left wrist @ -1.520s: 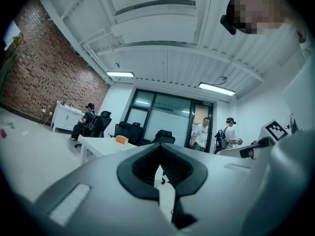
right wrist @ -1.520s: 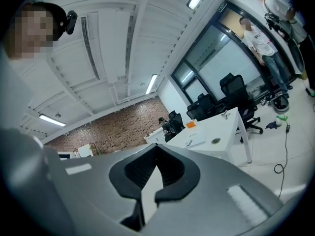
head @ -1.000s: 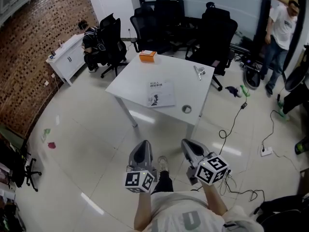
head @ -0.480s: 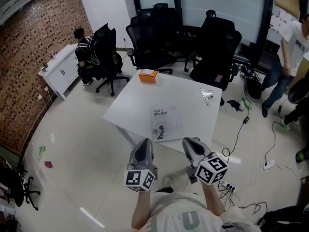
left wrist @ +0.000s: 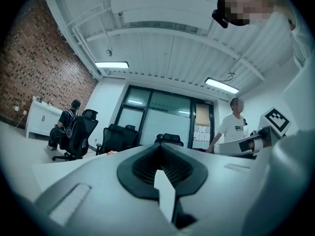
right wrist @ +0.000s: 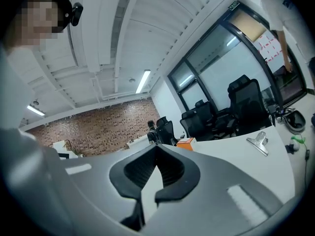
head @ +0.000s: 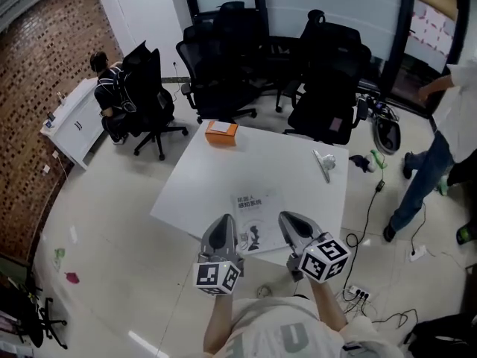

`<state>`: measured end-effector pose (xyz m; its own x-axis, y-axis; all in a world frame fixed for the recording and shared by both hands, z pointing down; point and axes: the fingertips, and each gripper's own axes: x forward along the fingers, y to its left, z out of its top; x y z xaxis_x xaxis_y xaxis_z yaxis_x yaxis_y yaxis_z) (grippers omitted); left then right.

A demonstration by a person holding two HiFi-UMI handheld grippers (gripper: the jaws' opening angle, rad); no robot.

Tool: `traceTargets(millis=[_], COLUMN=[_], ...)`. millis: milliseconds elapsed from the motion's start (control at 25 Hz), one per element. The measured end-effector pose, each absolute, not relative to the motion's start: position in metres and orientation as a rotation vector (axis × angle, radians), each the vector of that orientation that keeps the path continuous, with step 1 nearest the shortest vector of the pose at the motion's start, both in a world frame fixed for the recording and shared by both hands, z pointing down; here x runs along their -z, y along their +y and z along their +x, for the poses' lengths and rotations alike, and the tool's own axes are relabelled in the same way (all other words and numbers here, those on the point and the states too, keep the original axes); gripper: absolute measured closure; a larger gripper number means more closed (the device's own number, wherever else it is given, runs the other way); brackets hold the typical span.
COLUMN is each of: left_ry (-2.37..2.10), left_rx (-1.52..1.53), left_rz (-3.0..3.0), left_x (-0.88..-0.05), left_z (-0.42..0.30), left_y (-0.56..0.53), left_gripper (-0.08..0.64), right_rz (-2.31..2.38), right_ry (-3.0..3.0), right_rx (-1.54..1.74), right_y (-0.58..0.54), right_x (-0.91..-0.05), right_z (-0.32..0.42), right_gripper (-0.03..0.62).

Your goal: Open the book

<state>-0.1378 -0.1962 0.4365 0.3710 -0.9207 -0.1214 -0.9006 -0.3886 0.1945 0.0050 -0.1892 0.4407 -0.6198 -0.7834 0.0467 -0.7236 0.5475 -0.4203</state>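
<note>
Starting nearest the operator: the left gripper (head: 222,226) and the right gripper (head: 292,224) are held side by side at chest level. Each gripper's own view shows its jaws brought together with nothing between them.

Just beyond the gripper tips lies the book (head: 257,209). It is closed and flat on the near half of the white table (head: 216,174), close to the near edge. In the head view the tips overlap its lower corners, but neither gripper view shows any contact with it.

Assessment of the book: thin and soft-covered, so probably light and flexible. The cover looks smooth, and on this smooth table the book is likely to slide if pushed from one side. With the title reading upright to the operator, the spine is probably on the left, though this is not confirmed. Recommended hold: one gripper presses down near the spine while the other, jaws parted, lifts the cover alone at the free right-hand edge.

Farther along the table are a metal clip (head: 324,162) and an orange box (head: 221,130). Beyond the table stand black office chairs (head: 223,66).
</note>
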Motion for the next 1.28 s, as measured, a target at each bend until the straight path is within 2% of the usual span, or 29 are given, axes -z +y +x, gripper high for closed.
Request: traceTargets(millis=[600, 1000, 1040, 1080, 1120, 1280], left_ry=[-1.686, -1.656, -1.642, -1.631, -1.623, -1.618], left_rx=[0.140, 0.021, 0.005, -0.006, -0.010, -0.037], left_rz=[2.487, 2.418, 2.415, 2.412, 2.411, 2.396], left_x=[-0.481, -0.544, -0.551, -0.557, -0.562, -0.574], left_z=[-0.116, -0.104, -0.101, -0.099, -0.099, -0.101], left_y=[-0.217, -0.210, -0.209, -0.207, -0.206, -0.206], left_gripper=[0.541, 0.541, 0.541, 0.541, 0.541, 0.541], right_rz=[-1.401, -1.520, -1.510, -1.502, -1.503, -1.567], right_ry=[2.647, 2.706, 2.728, 2.743, 2.754, 2.791], right_rx=[0.792, 1.118, 1.152, 1.186, 1.218, 1.299], right_y=[-0.219, -0.218, -0.217, -0.215, -0.214, -0.214], right_x=[-0.486, -0.611, -0.623, -0.634, -0.643, -0.671], right_z=[0.021, 0.044, 0.044, 0.043, 0.041, 0.039], right_gripper=[0.588, 0.590, 0.540, 0.422, 0.402, 0.402])
